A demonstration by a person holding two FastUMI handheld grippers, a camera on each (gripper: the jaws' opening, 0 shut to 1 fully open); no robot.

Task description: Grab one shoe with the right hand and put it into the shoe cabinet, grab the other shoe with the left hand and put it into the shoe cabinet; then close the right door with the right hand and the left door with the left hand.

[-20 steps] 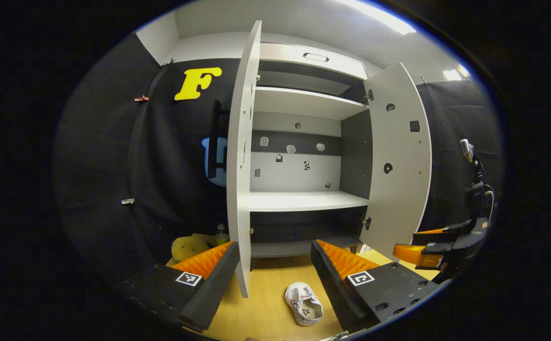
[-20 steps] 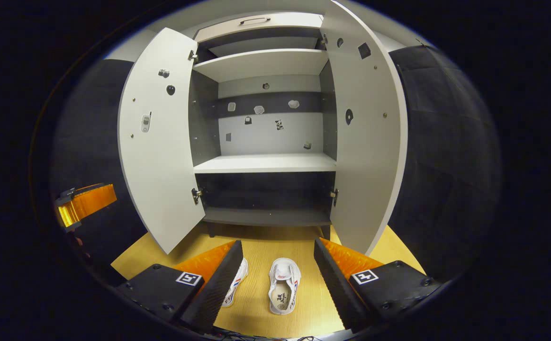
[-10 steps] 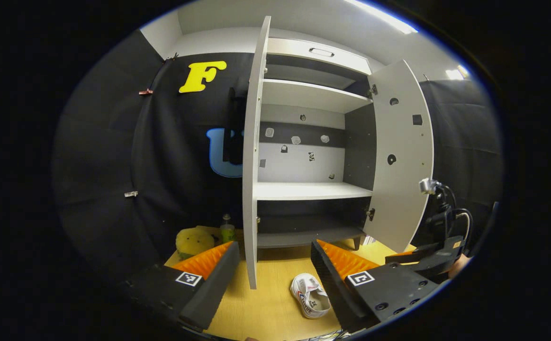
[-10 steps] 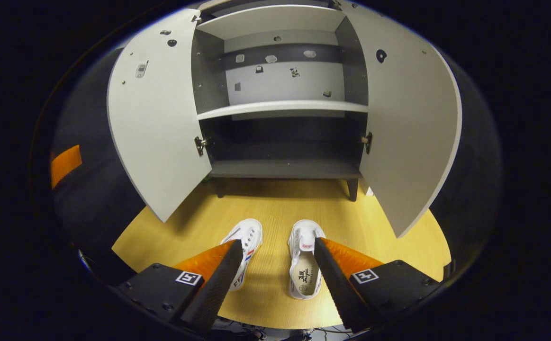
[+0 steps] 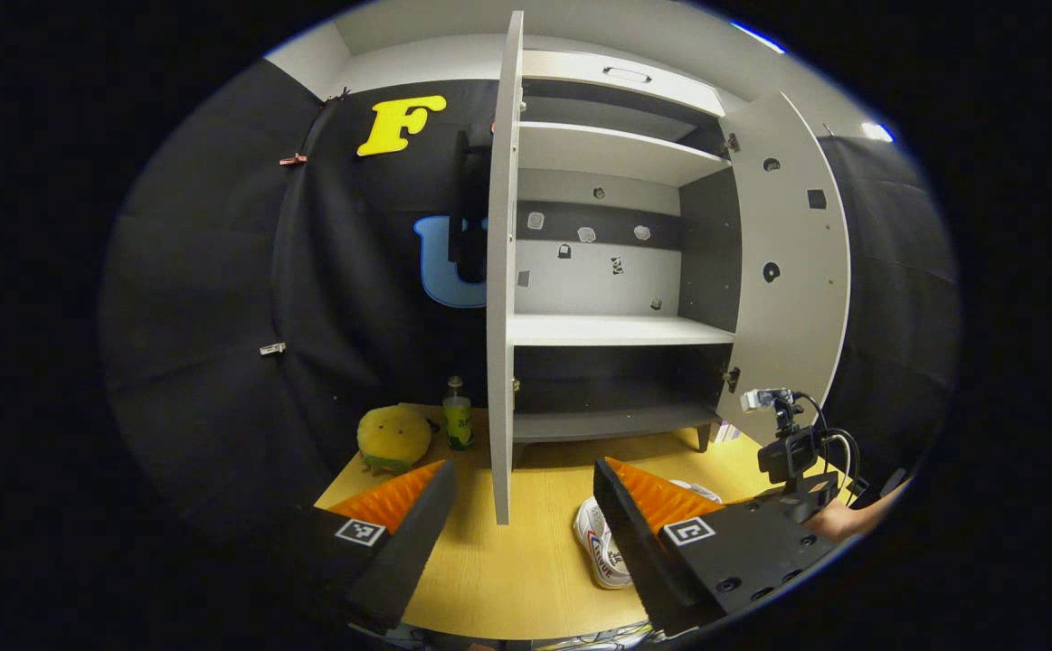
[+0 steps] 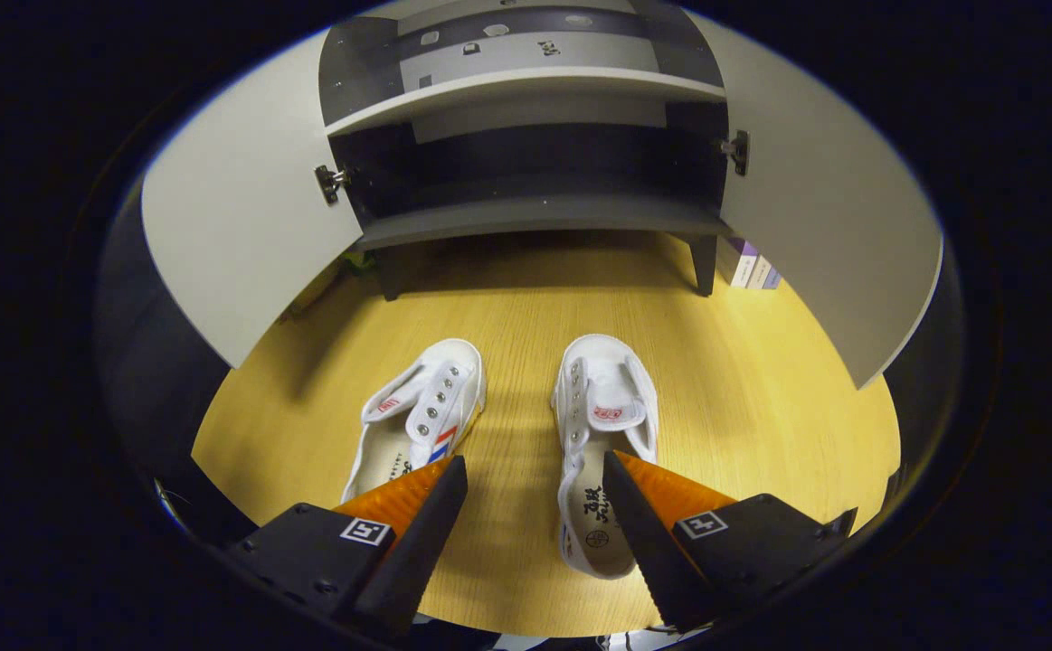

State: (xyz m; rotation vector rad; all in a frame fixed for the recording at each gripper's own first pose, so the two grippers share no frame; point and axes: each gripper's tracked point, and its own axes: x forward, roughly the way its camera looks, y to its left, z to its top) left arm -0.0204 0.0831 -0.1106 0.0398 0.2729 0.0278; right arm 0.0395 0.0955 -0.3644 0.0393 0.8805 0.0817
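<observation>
Right gripper view: both white sneakers sit on the wood floor, cabinet doors wide open.
Left door (image 6: 245,235) swung out, then the left shoe (image 6: 421,416), then the right shoe (image 6: 602,434), toes towards the shoe cabinet (image 6: 535,212), right door (image 6: 829,244) beyond. Right gripper (image 6: 535,470) hangs just above them, fingers spread, gripping nothing. Over in the left gripper view, the left gripper (image 5: 523,477) is spread too, near the left door's edge.
</observation>
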